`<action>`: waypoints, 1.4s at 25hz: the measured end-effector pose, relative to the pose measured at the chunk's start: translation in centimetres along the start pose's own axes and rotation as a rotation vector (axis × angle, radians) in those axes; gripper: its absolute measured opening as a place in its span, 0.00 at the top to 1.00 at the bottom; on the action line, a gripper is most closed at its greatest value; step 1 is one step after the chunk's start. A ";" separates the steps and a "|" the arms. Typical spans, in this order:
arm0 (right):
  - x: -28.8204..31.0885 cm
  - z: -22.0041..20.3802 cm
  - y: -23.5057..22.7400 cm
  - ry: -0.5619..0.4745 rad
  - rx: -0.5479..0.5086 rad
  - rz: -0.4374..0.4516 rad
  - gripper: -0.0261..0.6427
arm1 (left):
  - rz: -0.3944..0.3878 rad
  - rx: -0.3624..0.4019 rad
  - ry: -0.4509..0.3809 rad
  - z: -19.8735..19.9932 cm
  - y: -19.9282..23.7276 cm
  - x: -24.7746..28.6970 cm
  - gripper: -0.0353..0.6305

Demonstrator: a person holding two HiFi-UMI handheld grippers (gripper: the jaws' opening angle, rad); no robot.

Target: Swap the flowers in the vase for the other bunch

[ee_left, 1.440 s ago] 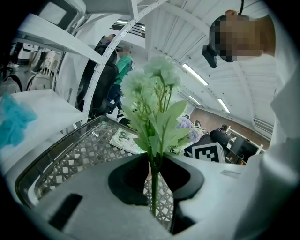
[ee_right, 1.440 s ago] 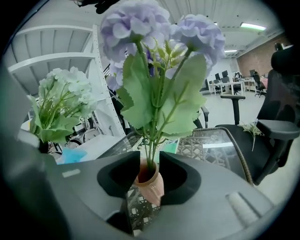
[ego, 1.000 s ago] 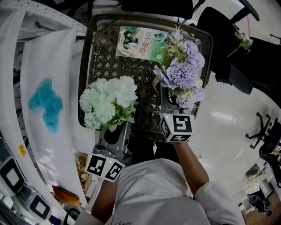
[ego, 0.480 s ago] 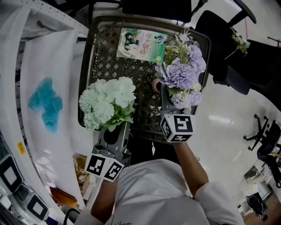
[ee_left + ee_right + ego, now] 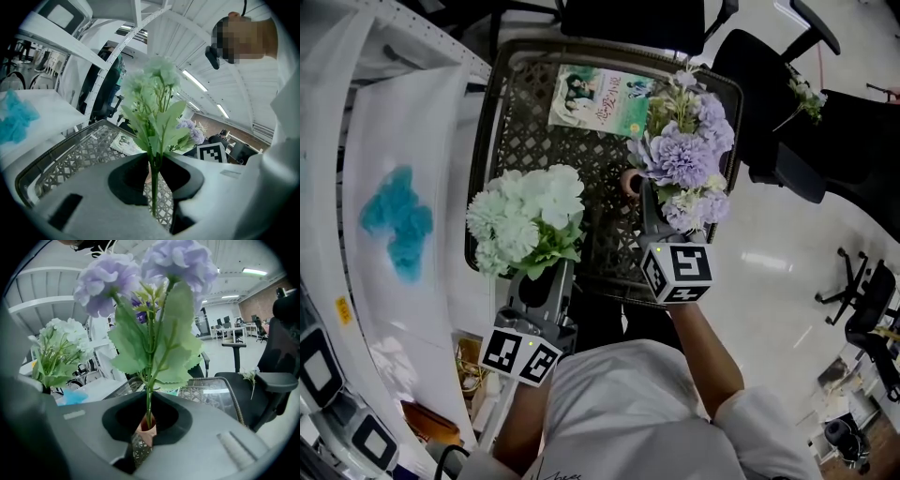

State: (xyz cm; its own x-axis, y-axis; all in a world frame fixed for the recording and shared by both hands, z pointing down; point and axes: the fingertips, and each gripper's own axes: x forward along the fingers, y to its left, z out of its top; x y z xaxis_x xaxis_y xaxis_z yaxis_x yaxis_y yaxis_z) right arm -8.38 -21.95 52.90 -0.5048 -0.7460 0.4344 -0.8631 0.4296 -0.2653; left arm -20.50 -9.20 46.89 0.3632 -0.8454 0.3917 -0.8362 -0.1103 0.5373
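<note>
I am reading the left gripper (image 5: pixel 153 190) as clamped narrow on the stem of the white bunch (image 5: pixel 525 220), holding it upright over the near edge of the lattice table (image 5: pixel 520 122). The right gripper (image 5: pixel 146 422) has just been closing its jaws and is pinching the stem of the purple bunch (image 5: pixel 684 155), which is standing in the pink vase (image 5: pixel 145 433) on that table. A booklet (image 5: pixel 602 97) is lying beyond.

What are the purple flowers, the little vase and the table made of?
Purple flowers: probably fabric petals and leaves, too even and stiff for real ones. Vase: matte pink, perhaps ceramic or plastic. Table: dark wicker-like lattice, seemingly under glass, which shows reflections.
</note>
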 end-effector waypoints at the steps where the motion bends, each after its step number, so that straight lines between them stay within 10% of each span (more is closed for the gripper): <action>1: -0.1 0.1 0.0 -0.001 -0.001 0.001 0.91 | -0.002 0.001 -0.002 0.0 -0.1 0.0 0.84; 35: -5.2 7.2 0.7 -0.069 -0.033 0.066 0.91 | -0.012 0.012 -0.134 2.5 -4.0 -1.1 0.84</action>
State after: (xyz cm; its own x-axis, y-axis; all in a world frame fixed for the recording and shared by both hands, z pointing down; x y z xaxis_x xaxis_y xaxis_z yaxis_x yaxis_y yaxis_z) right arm -6.33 -21.44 44.31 -0.5599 -0.7481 0.3562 -0.8283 0.4949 -0.2626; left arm -18.61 -9.12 42.43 0.3160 -0.9061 0.2815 -0.8370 -0.1265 0.5324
